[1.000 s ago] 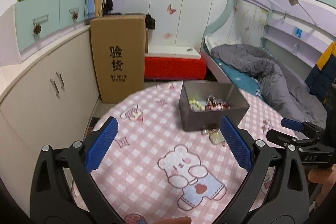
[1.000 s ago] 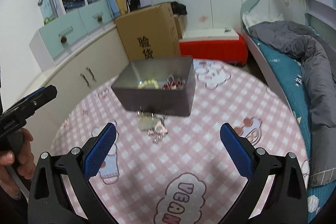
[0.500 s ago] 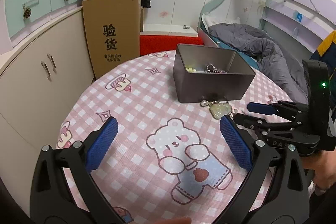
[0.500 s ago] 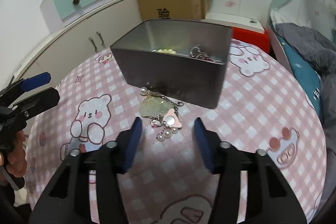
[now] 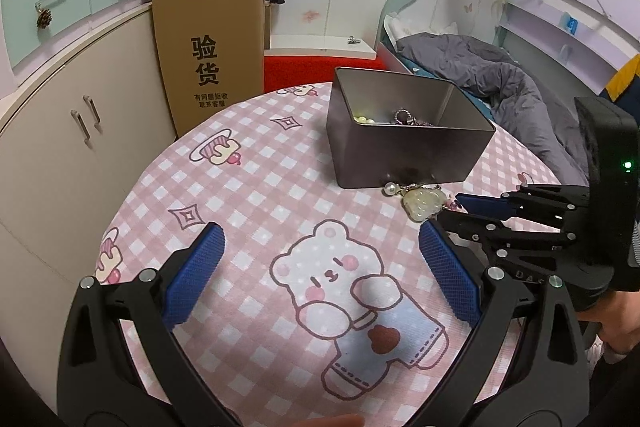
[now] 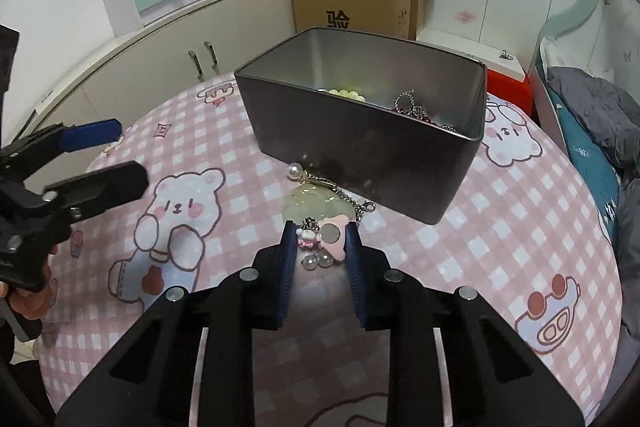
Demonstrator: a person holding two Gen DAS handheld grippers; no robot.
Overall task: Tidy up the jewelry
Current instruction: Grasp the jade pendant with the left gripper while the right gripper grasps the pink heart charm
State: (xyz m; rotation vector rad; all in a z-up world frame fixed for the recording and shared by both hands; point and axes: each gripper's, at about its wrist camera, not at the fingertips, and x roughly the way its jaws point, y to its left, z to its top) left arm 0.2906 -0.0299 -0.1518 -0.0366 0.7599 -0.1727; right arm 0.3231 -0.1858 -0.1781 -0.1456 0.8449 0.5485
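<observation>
1. The right gripper (image 6: pixel 318 247) has just been closing; its jaws are narrowed around the pink charm cluster (image 6: pixel 322 237), though pad contact cannot be confirmed.
2. The pale green pendant (image 6: pixel 316 205) lies just beside the grey metal tin (image 6: pixel 360 155).
3. The left gripper (image 5: pixel 320 267) is held wide open and empty over the pink checked tablecloth (image 5: pixel 256 187).

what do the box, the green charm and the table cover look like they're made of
Box: likely tin or thin sheet metal, dull grey satin finish; rolled rim, faint reflections on its walls.
Green charm: translucent pale green, glossy; jade, glass or resin, can't tell which.
Table cover: looks like printed cloth, matte, pink check with bears; no shine.
</observation>
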